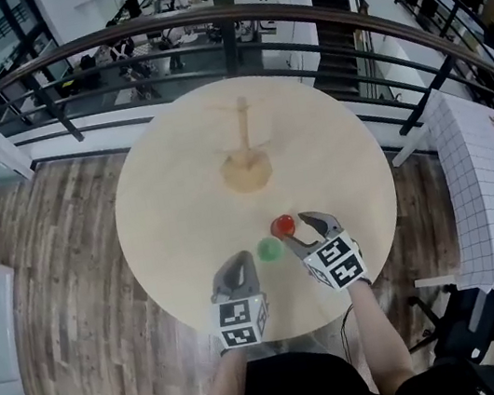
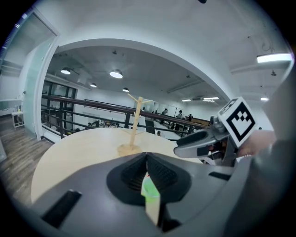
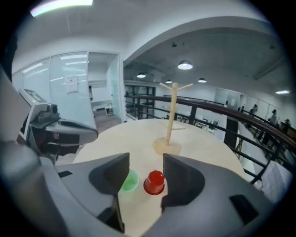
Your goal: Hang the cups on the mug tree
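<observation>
Two cups sit on the round tabletop (image 1: 173,205), low in the head view and just right of its centre: a red cup (image 1: 282,226) and, touching or nearly touching it at lower left, a green cup (image 1: 269,249). The mug tree (image 1: 245,149) stands well apart from them, higher in the frame near the tabletop's middle, its post upright and its pegs bare.

The right tool (image 1: 305,232) has its jaws wide apart and holds nothing. In its own view the red cup (image 3: 155,181) lies straight ahead in the gap, closer to the jaw at the right of the frame, with no pad on it. The green cup (image 3: 129,180) sits just left of it, partly behind the other jaw, and the mug tree (image 3: 172,115) rises beyond both in the same line.

The left tool (image 1: 237,263) has its jaws together and grips nothing; the green cup (image 2: 149,190) shows only through the slit below the tips.

So the red cup looks like the right tool's to take, with a short push forward. It seems to stand rim down, and no handle can be made out.
</observation>
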`<state>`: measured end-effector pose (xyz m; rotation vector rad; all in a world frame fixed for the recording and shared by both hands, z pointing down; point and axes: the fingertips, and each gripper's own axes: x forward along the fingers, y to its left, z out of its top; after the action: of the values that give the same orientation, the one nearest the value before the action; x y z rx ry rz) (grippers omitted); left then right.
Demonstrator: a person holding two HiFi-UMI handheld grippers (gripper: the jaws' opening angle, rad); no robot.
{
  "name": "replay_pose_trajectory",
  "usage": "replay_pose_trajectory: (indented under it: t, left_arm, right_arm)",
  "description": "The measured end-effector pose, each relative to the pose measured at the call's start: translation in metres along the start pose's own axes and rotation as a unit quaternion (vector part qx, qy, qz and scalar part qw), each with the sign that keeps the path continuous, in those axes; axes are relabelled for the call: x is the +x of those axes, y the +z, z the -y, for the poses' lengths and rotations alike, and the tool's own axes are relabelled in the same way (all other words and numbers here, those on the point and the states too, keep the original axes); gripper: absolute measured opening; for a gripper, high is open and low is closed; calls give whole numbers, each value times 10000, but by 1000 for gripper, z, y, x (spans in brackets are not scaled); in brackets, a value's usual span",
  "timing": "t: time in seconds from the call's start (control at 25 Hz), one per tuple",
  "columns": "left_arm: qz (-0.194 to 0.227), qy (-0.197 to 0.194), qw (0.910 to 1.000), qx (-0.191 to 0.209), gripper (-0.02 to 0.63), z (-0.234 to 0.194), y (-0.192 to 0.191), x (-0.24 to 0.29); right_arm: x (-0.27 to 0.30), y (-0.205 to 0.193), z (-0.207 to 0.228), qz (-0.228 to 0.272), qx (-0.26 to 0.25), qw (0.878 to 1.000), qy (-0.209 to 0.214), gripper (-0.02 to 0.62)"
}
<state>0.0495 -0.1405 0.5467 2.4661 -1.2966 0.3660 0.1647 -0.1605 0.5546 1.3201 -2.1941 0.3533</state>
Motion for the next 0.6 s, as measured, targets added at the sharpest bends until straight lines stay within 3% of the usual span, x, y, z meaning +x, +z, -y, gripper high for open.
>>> replay_pose_trajectory:
  t: [0.12,0.24,0.4,0.6]
  left_arm:
    - [-22,-2,9998,-203,12,-5,-2,3]
    - [-76,-31,9995,-295,12,-6,-3,6]
    - [-198,8,9989,-416,12,-12,-12,5]
    - [-191,47,9984,-533,12,-22,-14,6]
  right_arm:
    - [23,-14,4,-696,-507,9953,443,225]
    - [44,-26,17,-1257,-928,9858,613,225]
    - [61,-43,19,-1954,-1590,9627,989,225]
    - [84,-72,18,-2615,-1785,9361,1531,236]
